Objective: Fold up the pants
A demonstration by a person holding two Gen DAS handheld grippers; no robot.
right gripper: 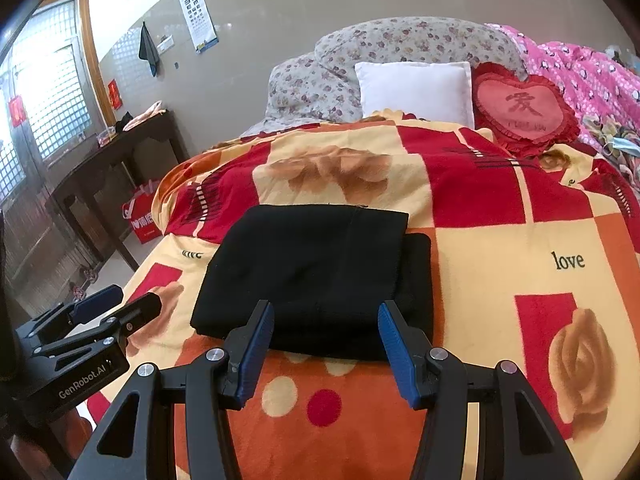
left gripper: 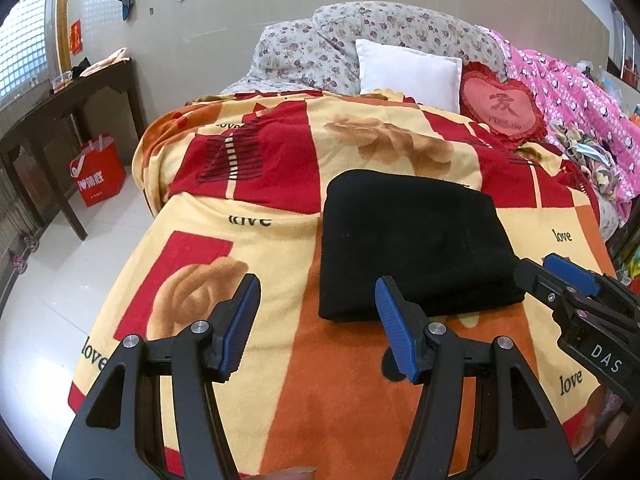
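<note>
The black pants (left gripper: 412,244) lie folded into a compact rectangle on the patterned blanket (left gripper: 248,240) of the bed. They also show in the right wrist view (right gripper: 316,280). My left gripper (left gripper: 318,300) is open and empty, held just short of the pants' near left corner. My right gripper (right gripper: 326,328) is open and empty, with its fingers just above the pants' near edge. The right gripper also shows in the left wrist view (left gripper: 548,272), by the pants' right side. The left gripper shows in the right wrist view (right gripper: 132,300), to the left of the pants.
A white pillow (left gripper: 408,72), a red heart cushion (left gripper: 502,104) and a floral quilt (left gripper: 360,36) sit at the bed's head. A pink quilt (left gripper: 580,92) lies along the right. A dark wooden table (left gripper: 60,120) and a red bag (left gripper: 98,172) stand on the floor at left.
</note>
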